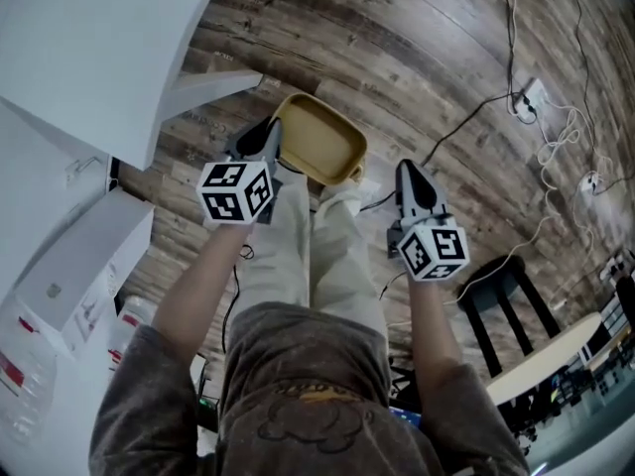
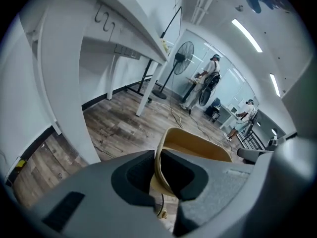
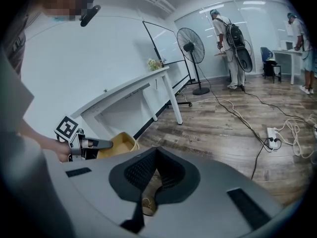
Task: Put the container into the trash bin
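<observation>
The container point(image 1: 319, 142) is a tan, shallow plastic tub held out over the wooden floor in front of the person's legs. My left gripper point(image 1: 273, 139) is shut on its near left rim; in the left gripper view the thin rim point(image 2: 157, 165) stands pinched between the two pads, with the tub point(image 2: 198, 145) beyond. My right gripper point(image 1: 412, 178) hangs to the right of the tub, apart from it, shut and empty point(image 3: 156, 151). The right gripper view shows the tub point(image 3: 118, 144) and the left gripper point(image 3: 91, 144) at the left. No trash bin shows in any view.
A white table point(image 1: 89, 48) and white boxes point(image 1: 79, 266) stand at the left. A black stool point(image 1: 501, 286) is at the right. Cables point(image 1: 556, 137) and a power strip point(image 1: 531, 95) lie on the floor. A standing fan point(image 3: 190, 41) and people are far off.
</observation>
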The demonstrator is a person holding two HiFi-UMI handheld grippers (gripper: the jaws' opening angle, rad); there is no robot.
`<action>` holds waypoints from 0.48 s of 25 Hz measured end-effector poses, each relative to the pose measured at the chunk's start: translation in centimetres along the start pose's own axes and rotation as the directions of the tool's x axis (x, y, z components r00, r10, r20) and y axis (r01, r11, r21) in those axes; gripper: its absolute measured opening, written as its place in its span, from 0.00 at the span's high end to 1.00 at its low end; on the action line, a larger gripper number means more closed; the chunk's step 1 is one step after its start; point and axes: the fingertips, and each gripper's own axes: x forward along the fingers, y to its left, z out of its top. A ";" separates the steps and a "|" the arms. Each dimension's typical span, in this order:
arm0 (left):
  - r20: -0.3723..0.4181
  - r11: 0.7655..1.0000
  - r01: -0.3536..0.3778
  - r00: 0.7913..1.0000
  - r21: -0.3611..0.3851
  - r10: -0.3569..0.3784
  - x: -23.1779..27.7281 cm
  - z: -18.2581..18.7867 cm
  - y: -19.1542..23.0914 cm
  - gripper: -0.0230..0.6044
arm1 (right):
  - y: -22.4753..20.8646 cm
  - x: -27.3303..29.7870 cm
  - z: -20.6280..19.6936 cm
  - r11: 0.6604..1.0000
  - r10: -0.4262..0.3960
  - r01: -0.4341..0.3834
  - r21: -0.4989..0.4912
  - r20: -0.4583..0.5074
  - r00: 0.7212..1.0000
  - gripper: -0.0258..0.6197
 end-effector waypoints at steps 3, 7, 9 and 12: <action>-0.022 1.000 0.002 1.000 0.006 -0.002 2.4 -2.4 1.2 0.90 | -1.2 1.7 -2.1 1.000 0.000 0.001 0.014 -0.007 1.000 0.96; -0.033 1.000 -0.003 0.999 -0.001 0.003 5.3 -5.0 2.5 0.90 | -2.4 4.1 -4.9 1.000 0.016 -0.016 0.003 -0.030 0.999 0.96; -0.038 1.000 -0.003 0.999 -0.001 0.003 6.3 -6.2 3.1 0.90 | -2.8 5.1 -6.1 1.000 0.024 -0.024 0.000 -0.039 0.999 0.96; -0.061 1.000 -0.004 0.998 0.014 0.005 7.7 -8.4 4.1 0.90 | -3.5 6.2 -8.0 1.000 0.024 -0.024 0.007 -0.049 0.999 0.96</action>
